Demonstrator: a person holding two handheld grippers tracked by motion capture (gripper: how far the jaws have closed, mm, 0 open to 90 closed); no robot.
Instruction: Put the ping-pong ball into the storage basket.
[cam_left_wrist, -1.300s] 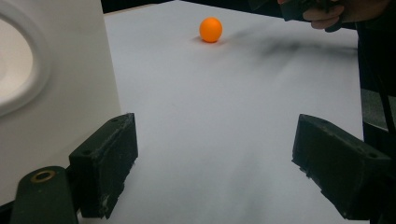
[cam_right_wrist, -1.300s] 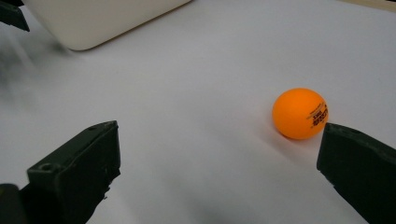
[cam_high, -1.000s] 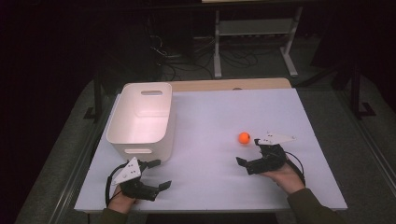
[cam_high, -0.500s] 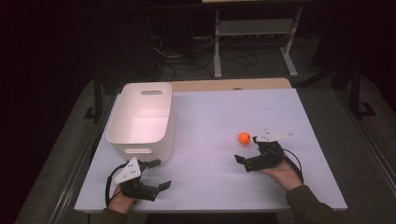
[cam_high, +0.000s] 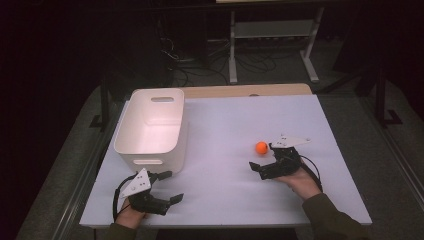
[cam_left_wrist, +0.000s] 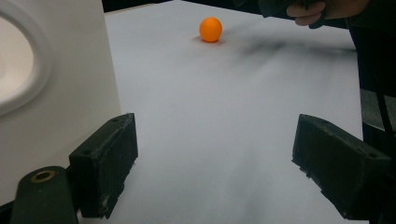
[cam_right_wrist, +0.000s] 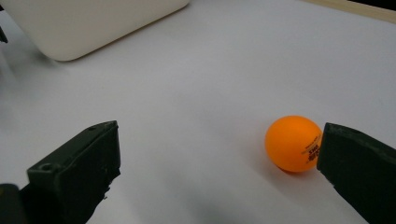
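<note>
My right gripper (cam_right_wrist: 215, 172), jaws spread wide, rests on the white table (cam_high: 225, 125) with an orange ball (cam_right_wrist: 293, 143), its small black print unreadable, just inside one jaw, while my left gripper (cam_high: 167, 187) gapes near the white bin (cam_high: 150, 127).

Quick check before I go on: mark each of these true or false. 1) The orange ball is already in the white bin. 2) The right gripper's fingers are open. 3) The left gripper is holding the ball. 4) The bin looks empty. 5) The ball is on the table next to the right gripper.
1) False: the orange ball lies on the table, outside the white bin.
2) True: the right gripper has its fingers spread wide.
3) False: the left gripper is open and holds nothing.
4) True: the visible inside of the bin is bare.
5) True: it lies beside one finger.
</note>
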